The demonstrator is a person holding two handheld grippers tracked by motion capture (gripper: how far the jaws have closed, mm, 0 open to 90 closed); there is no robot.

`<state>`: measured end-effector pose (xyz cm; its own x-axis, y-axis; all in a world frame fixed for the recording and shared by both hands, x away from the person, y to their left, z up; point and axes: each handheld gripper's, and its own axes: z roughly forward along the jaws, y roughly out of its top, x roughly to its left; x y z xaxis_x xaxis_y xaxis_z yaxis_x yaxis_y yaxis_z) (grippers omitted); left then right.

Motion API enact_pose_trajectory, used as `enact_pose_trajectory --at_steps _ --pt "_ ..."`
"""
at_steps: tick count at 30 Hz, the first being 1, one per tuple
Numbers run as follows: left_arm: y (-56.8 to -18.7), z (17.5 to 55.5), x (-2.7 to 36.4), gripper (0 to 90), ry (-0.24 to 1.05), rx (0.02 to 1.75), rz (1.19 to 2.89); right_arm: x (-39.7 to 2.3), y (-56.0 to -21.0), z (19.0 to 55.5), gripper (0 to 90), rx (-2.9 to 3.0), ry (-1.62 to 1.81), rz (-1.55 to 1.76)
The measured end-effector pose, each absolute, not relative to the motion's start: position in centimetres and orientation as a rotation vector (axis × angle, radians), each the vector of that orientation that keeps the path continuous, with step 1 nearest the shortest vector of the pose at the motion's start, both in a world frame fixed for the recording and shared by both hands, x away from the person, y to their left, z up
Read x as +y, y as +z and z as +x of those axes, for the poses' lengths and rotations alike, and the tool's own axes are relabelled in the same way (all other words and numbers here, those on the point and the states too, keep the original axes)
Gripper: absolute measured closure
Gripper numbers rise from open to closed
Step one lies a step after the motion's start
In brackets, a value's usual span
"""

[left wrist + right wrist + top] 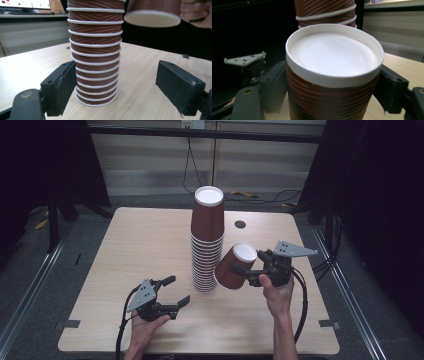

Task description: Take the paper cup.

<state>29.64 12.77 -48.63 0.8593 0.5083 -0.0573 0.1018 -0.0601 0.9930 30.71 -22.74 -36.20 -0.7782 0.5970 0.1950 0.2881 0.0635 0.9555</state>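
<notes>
Your right gripper (244, 270) is closed on a single brown paper cup (235, 266); its two black jaws press on the cup's ribbed sides, one on each side. You hold this cup off the table, tilted, with its white bottom facing up and toward the far side, just to the right of the stack of cups (206, 240). In the right gripper view the cup's white bottom (334, 53) is close before the camera, and the stack stands behind it.

Your left gripper (176, 291) is wide open and holds nothing. It is low over the wooden table (140, 240), near the left of the stack's foot, and its jaws point toward the stack. In the left gripper view the lower part of the stack (96, 62) stands between the two jaws, nearer to the left one; whether that jaw touches the cups, I cannot tell.

The stack stands upright near the middle of the table, its cups upside down, with white rims showing one above another.
</notes>
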Motion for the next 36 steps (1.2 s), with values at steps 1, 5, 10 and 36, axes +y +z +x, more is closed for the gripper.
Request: enact_pose_trajectory --at_steps 1,5,10,36 --pt "-48.5 29.7 12.7 16.5 0.355 0.472 1.618 -22.7 -36.4 30.6 22.2 2.095 1.783 0.899" --pt "-48.0 29.6 12.3 16.1 0.329 0.444 1.624 -22.2 -37.3 30.4 22.2 2.118 1.798 0.890" --pt "-47.6 29.4 11.9 15.7 0.304 0.411 1.627 -21.2 -38.3 30.1 22.3 2.157 1.826 0.877" --pt "-47.5 29.3 8.9 14.7 0.173 0.307 1.632 -18.1 -41.0 29.9 23.0 2.229 1.899 0.800"
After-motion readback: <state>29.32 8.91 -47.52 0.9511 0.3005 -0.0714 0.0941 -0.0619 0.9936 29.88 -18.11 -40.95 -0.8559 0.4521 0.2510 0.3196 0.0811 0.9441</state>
